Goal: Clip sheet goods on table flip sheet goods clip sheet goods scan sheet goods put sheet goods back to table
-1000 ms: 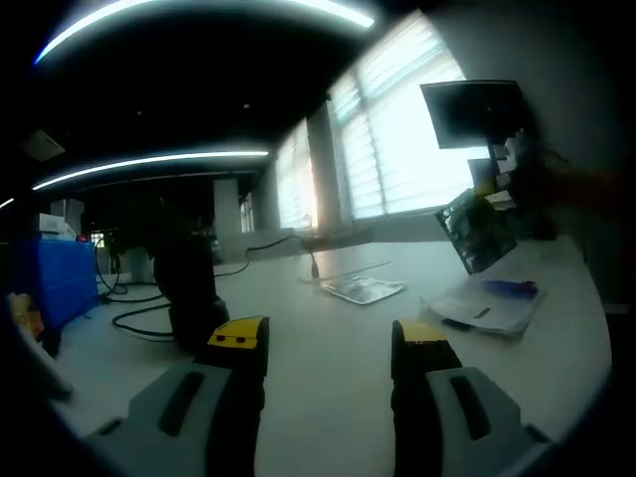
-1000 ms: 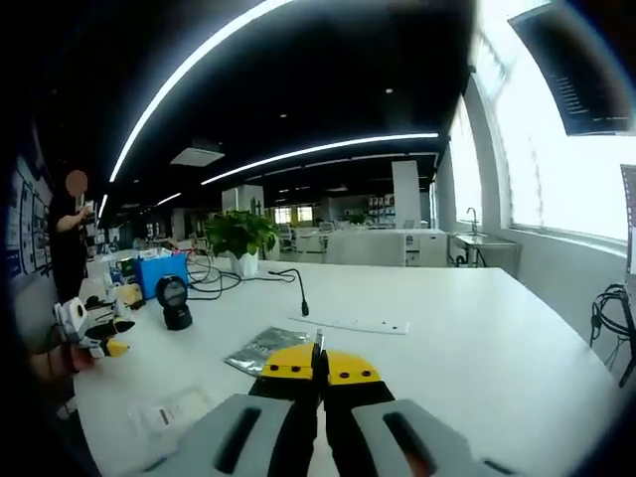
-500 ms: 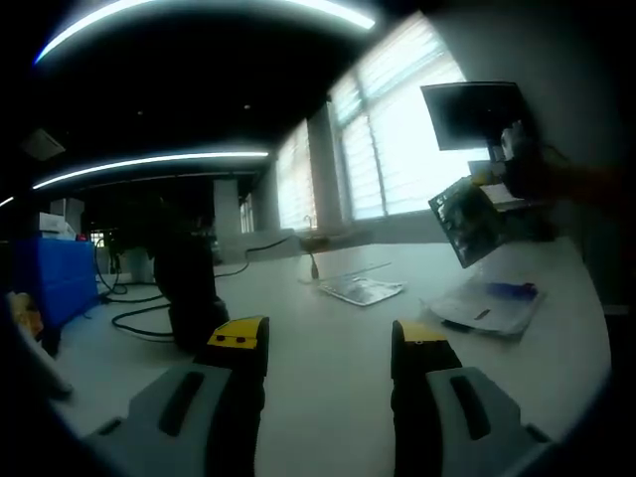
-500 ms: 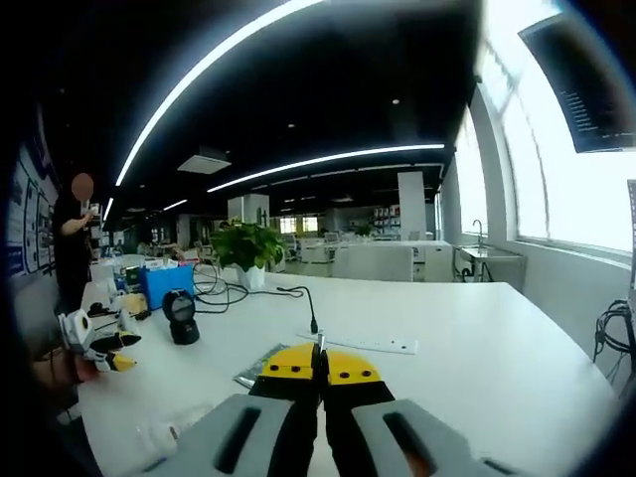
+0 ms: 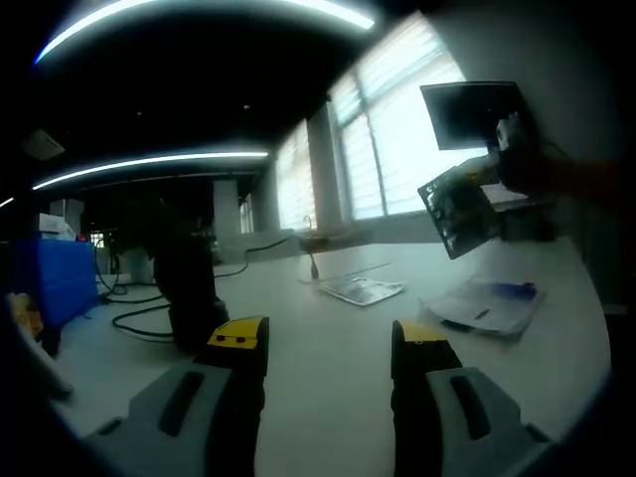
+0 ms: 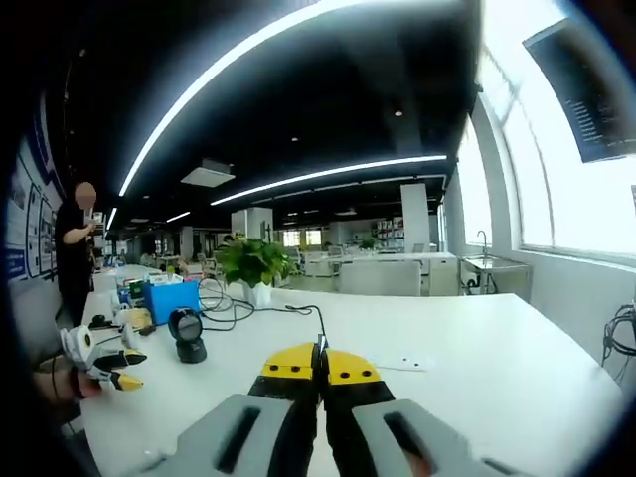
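Observation:
In the left gripper view, a dark, glossy sheet pack hangs tilted in the air above the white table, held at its upper edge by my right gripper. In the right gripper view, that gripper is shut, with the thin edge of the sheet showing between its yellow tips. My left gripper stands open low over the table with nothing between its jaws. It also appears at the left, in a hand. A black scanner stands on the table.
A silver sheet pack and a white pack with a blue mark lie on the table. A blue box, cables, a potted plant and a power strip sit farther off. A person stands at the left.
The right gripper has lifted the dark sheet pack higher and a little towards the left gripper, and its view has risen. The left gripper has stayed still.

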Demonstrator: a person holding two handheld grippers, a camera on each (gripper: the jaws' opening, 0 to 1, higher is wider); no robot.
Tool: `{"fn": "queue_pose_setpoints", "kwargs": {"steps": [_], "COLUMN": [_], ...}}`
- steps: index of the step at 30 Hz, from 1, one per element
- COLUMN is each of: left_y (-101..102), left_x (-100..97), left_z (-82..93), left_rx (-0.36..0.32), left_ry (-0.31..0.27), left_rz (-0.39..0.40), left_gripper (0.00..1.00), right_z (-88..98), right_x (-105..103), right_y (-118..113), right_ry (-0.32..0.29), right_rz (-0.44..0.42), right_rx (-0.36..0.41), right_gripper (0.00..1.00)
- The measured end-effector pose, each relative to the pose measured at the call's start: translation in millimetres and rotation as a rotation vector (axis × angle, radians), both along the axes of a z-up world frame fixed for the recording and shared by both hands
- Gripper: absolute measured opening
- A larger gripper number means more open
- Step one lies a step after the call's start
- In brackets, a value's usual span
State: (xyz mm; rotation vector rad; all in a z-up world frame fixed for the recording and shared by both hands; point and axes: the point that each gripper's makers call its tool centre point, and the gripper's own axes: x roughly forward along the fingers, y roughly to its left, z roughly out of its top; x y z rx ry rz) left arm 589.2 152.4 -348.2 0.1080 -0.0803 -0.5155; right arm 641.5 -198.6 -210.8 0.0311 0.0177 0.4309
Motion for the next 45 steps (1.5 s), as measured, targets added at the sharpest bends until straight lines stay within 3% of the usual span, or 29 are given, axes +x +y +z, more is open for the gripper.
{"fn": "queue_pose_setpoints", "kwargs": {"steps": [11,14,20,32,45], "left_y": [-0.2,-0.2,-0.4,-0.6,-0.5], "left_x": [-0.2,-0.3,-0.5,-0.2,0.1], "left_z": [-0.3,-0.4,-0.2,-0.8,-0.8], "left_rx": [0.001,0.001,0.0,0.001,0.0], "left_ry": [0.0,0.001,0.0,0.001,0.003], "left_rz": [-0.001,-0.001,-0.004,-0.007,-0.008], "left_gripper": [0.42,0.42,0.42,0.42,0.42], "right_z": [8.2,15.2,16.8,4.0,1.8], "right_x": [10.5,13.1,19.7,46.4,64.9], "right_y": [29.0,35.9,50.2,67.7,79.3], "right_ry": [-0.035,-0.084,-0.116,-0.054,-0.046], "right_rz": [0.019,0.023,0.02,-0.009,-0.026], "right_rx": [0.048,0.079,0.057,0.167,0.276], "right_gripper": [0.0,0.0,0.0,0.0,0.0]}}
